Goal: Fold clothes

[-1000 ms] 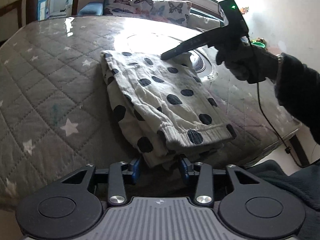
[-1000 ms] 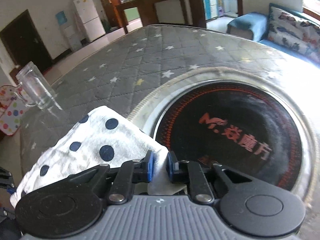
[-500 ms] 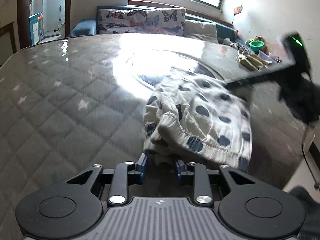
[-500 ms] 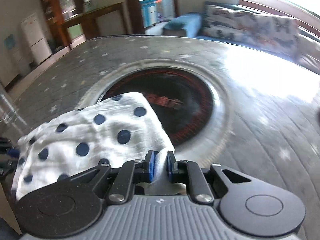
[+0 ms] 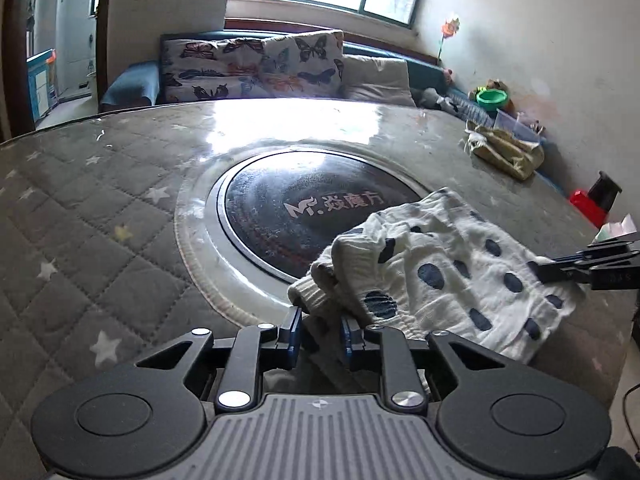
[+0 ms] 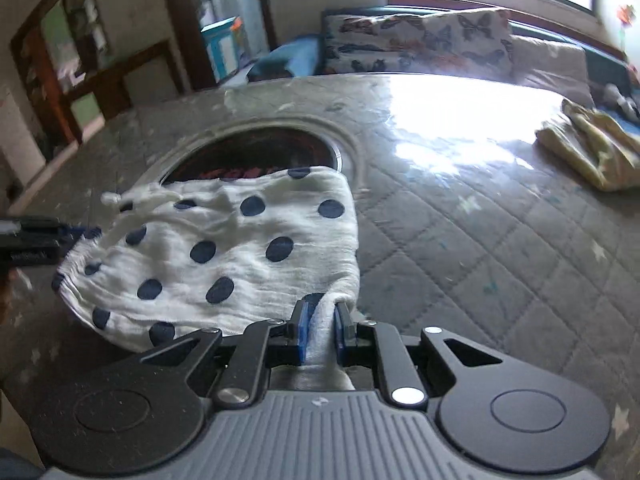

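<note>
We see that each tool, the left tool (image 5: 319,334) and the right tool (image 6: 321,334), has a grey ribbed housing in the middle, with a small round mark on it. On each side sits a black round disc. Black link arms with silver screws go to two fingers (image 5: 290,332) with blue pads.
</note>
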